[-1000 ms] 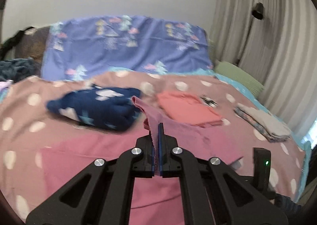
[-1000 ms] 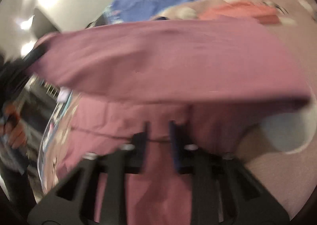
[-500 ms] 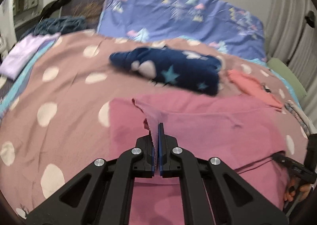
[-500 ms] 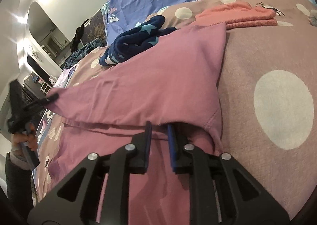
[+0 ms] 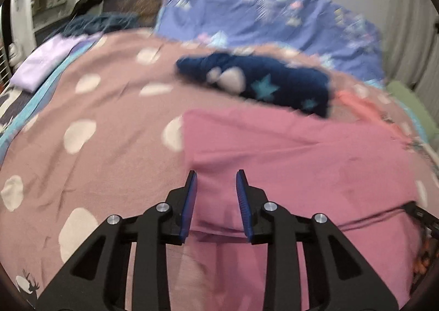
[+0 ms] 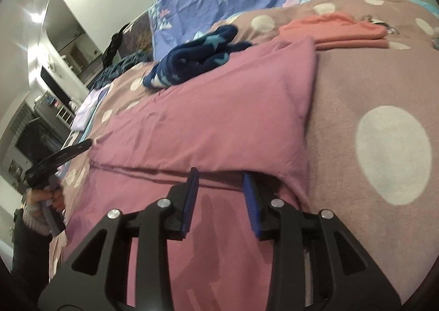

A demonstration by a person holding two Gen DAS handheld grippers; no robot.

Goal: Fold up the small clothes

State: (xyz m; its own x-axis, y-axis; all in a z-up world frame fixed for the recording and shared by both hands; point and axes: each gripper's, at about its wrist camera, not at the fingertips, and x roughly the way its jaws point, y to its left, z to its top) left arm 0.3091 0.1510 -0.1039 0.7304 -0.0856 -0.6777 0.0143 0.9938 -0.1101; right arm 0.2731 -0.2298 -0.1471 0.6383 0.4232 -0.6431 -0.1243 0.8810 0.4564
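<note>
Holding both tools unclenched, I have my left gripper (image 5: 215,195) and right gripper (image 6: 219,195) gaping over the folded pink garment (image 6: 208,113), gripping nothing. It lies flat on the dotted bedspread (image 6: 370,91), just before the navy star fleece (image 5: 260,82). I can read no writing anywhere.

Dim indoor light, motion blur in left view, upper-left glare in right.

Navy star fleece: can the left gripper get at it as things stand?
Probably yes. The left gripper is open and empty, and only the flat pink garment lies between it and the fleece.
</note>
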